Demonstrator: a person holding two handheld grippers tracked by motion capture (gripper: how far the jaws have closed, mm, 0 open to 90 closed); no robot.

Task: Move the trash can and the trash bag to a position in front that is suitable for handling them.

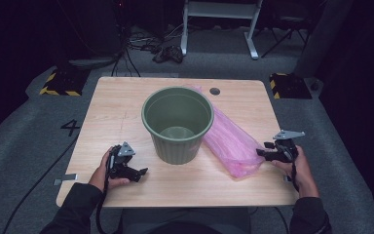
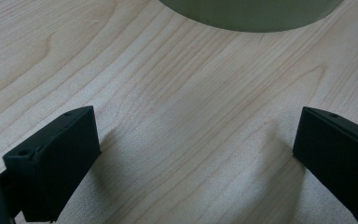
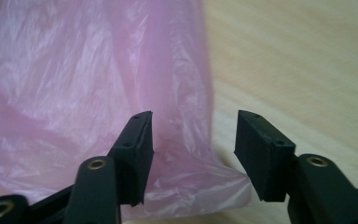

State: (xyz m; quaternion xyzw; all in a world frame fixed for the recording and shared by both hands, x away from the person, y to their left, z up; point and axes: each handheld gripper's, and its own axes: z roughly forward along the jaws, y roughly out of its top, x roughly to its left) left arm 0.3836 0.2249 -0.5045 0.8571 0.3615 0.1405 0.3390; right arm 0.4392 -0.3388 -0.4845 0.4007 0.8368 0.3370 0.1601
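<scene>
Pink plastic bag (image 1: 230,141), crumpled and translucent, lying flat on the wooden bench (image 1: 121,112), stretched diagonally from behind the green bucket (image 1: 177,124) toward the right front. Near end of bag just in front of right gripper (image 1: 262,153), with a corner of the film between the parted fingers (image 3: 135,154), not pinched. Bucket upright mid-bench, touching the bag's left side. Left gripper (image 1: 142,171) resting on the bench left of the bucket, fingers (image 2: 56,163) spread wide over bare wood, gripping nothing. Grey carpet around the bench.
</scene>
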